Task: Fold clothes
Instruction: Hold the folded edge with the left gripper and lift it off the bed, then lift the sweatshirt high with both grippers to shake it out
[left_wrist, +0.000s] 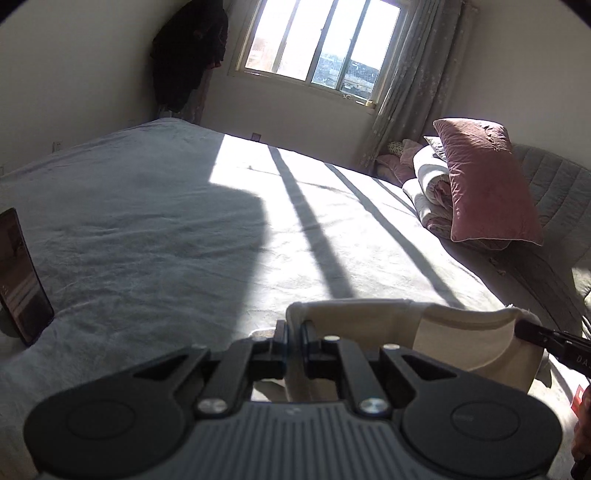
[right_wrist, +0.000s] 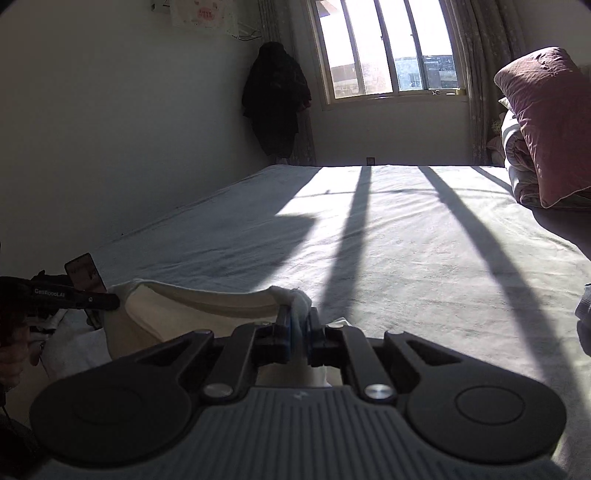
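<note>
A cream garment (left_wrist: 458, 332) is held stretched above the grey bed (left_wrist: 147, 221), one edge pinched in the closed left gripper (left_wrist: 293, 345), the other bunched between the clamped fingers of the right gripper (right_wrist: 299, 332). The cloth is soft and sags between them.

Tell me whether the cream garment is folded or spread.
Neither yet: the cream garment is stretched between left gripper and right gripper, both shut on its edge, above the bed.
</note>
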